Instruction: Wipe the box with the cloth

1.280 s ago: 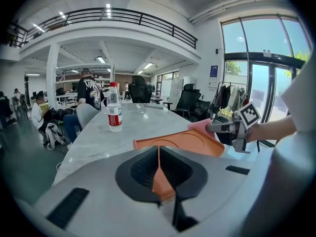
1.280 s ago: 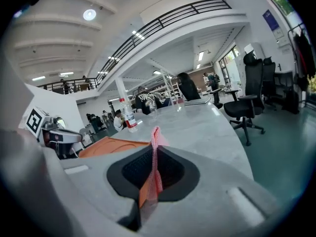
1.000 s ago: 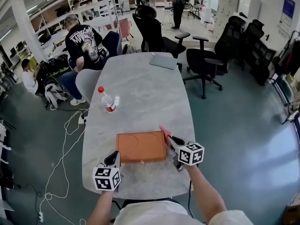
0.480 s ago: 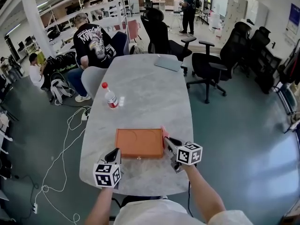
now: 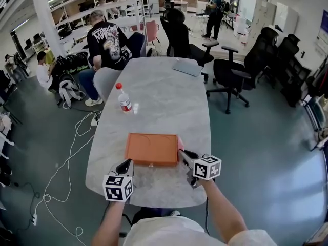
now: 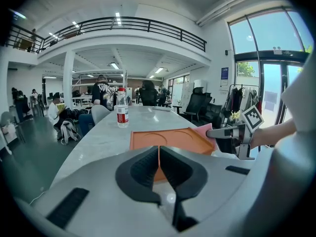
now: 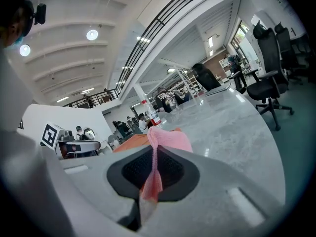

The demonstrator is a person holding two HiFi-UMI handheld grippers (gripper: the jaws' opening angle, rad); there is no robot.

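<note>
A flat orange box [image 5: 152, 149] lies on the grey table [image 5: 164, 101] near its front end. My right gripper [image 5: 183, 156] is shut on a pink cloth [image 5: 180, 143], which sits at the box's right edge. The right gripper view shows the cloth [image 7: 167, 139] pinched between the jaws, with the box [image 7: 131, 143] behind it to the left. My left gripper [image 5: 124, 167] is shut with nothing in it, just off the box's front-left corner. From the left gripper view, the box [image 6: 168, 138] lies ahead and the cloth [image 6: 205, 131] is at its right side.
A plastic bottle [image 5: 123, 100] with a red cap stands further up the table on the left. A closed laptop [image 5: 187, 67] lies at the far end. Black office chairs [image 5: 233, 68] stand to the right, and a seated person [image 5: 107, 42] is at the far left corner.
The head view has shifted a little. Both grippers keep about the same places by the box, the right one still shut on the cloth at the box's right edge.
</note>
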